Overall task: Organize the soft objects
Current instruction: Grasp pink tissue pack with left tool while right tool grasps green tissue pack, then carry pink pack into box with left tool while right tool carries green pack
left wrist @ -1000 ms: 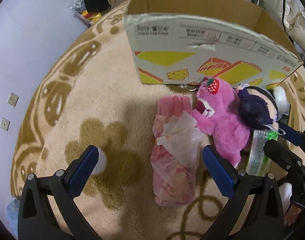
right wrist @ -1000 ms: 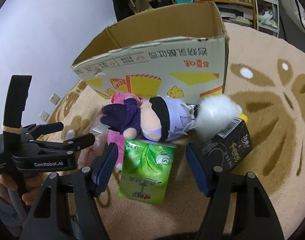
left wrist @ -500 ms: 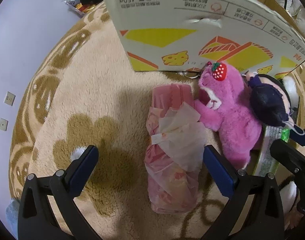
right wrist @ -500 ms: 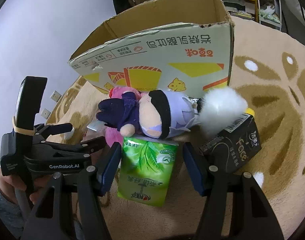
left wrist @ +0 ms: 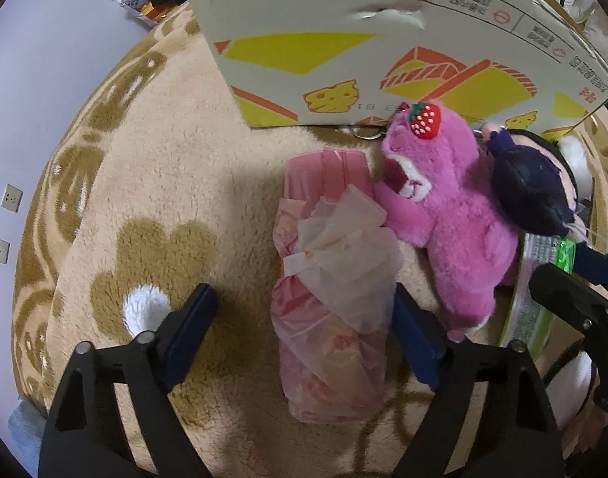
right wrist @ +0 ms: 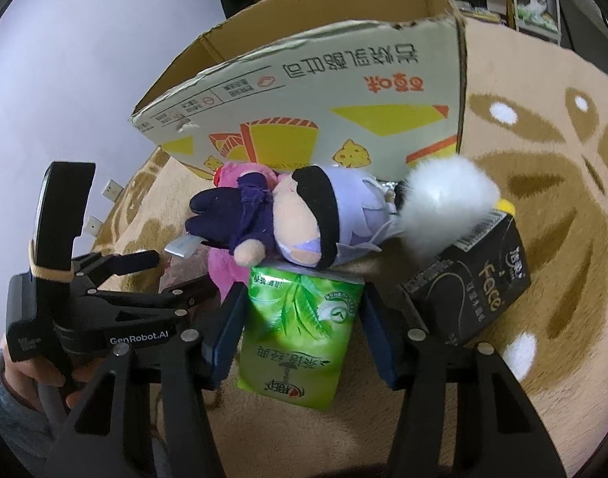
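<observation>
Pink tissue pack (left wrist: pixel 327 310) one, plush toys two; left gripper (left wrist: pixel 304 318) spread, right gripper (right wrist: pixel 300 318) spread.

The cardboard box (left wrist: pixel 383 40) carries inverted print: in the left wrist view "450g" can be read after Chinese characters near its upper edge, together with small handling pictograms captioned in Chinese too small to read. In the right wrist view the same box (right wrist: pixel 343 91) shows a line of large inverted Chinese characters and an orange brand mark in Chinese. The black tissue pack (right wrist: pixel 475 290) bears the word "Face" in gold, with Chinese characters and a barcode. The green tissue pack (right wrist: pixel 300 330) bears inverted Chinese lettering and a red logo. The left tongs (right wrist: pixel 85 314) carry the marking "GenRobot.AI" in white.
</observation>
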The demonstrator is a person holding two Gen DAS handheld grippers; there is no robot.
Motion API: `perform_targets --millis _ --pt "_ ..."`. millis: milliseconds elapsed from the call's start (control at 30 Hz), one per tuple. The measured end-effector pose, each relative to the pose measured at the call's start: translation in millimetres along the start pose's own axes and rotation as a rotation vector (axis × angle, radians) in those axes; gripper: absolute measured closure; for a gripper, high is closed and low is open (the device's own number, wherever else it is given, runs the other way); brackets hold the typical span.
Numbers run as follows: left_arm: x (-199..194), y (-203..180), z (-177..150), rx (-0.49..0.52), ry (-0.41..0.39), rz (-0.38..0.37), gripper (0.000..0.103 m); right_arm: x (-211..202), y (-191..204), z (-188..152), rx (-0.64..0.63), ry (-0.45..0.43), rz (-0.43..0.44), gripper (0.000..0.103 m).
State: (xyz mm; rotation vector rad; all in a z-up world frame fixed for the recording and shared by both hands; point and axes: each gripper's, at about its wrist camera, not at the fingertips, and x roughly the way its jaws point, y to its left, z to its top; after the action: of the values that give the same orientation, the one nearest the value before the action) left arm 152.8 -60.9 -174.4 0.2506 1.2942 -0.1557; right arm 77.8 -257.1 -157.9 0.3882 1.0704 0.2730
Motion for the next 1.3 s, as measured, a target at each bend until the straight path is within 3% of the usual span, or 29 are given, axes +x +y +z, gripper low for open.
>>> perform_targets --millis 133,300,433,700,1067,1300 --pt "-7 -12 -8 -0.001 -0.011 0.000 0.032 -7 3 -1 -0.030 -0.031 -0.042 0.045" --pt "-19 -17 -17 0.011 -0.032 -0.015 0.059 -20 10 -2 -0.043 -0.085 -0.065 0.045" --pt "-26 -23 -22 0.022 -0.038 -0.054 0.061 -35 13 -6 -0.052 -0.128 -0.096 0.045" --pt "-52 -16 -33 -0.004 -0.095 -0.091 0.083 -56 12 -8 -0.042 -0.184 -0.139 0.045" --pt "-62 -5 -36 -0.052 -0.121 -0.143 0.088 -77 15 -12 -0.066 -0.226 -0.210 0.045" --pt "-89 3 -40 -0.061 -0.211 -0.152 0.088 -96 14 -6 -0.048 -0.283 -0.218 0.045"
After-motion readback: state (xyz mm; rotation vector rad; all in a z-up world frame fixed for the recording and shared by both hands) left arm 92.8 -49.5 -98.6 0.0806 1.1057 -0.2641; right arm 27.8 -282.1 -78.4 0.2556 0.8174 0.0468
